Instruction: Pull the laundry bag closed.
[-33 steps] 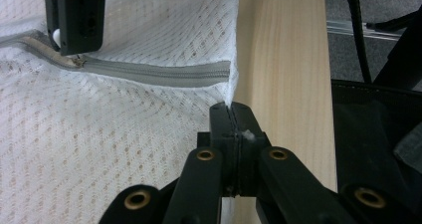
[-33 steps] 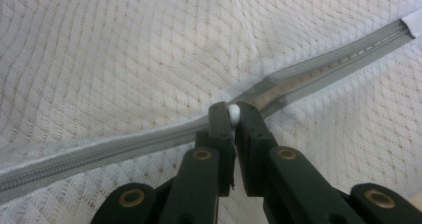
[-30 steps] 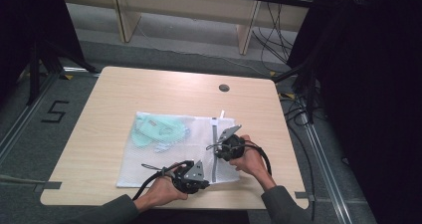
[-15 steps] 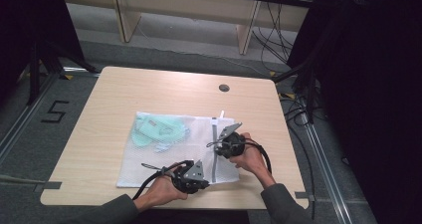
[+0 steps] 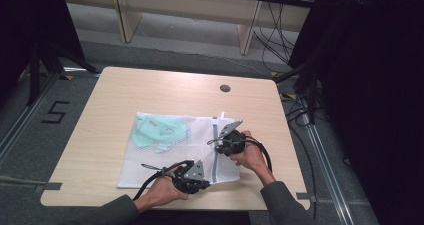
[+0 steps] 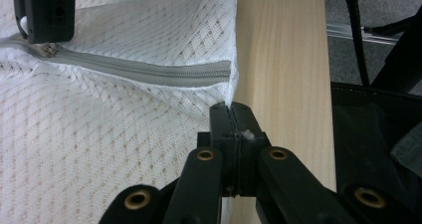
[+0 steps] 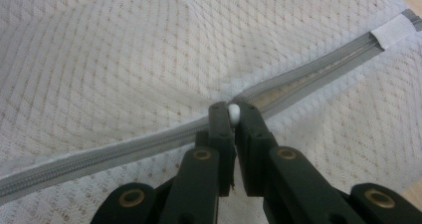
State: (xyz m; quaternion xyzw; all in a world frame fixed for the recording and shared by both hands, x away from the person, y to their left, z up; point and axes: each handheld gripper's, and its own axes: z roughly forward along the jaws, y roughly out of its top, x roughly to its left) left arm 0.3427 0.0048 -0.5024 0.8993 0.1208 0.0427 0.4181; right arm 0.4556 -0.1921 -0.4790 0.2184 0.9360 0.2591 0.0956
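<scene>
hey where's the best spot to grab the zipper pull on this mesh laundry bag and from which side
Grip the small white zipper pull itself, coming along the grey zipper line: it stands up from the slider, thin enough to pinch. The right gripper already pinches it, while the left gripper clamps the mesh bag corner.

Right gripper point(image 7: 233, 115) jaws pinched tight on the white zipper pull point(image 7: 233, 113) of a white mesh bag point(image 7: 124, 55). Grey zipper point(image 7: 124, 152) runs diagonally lower left to upper right, ending at a white tab point(image 7: 393, 31).
</scene>
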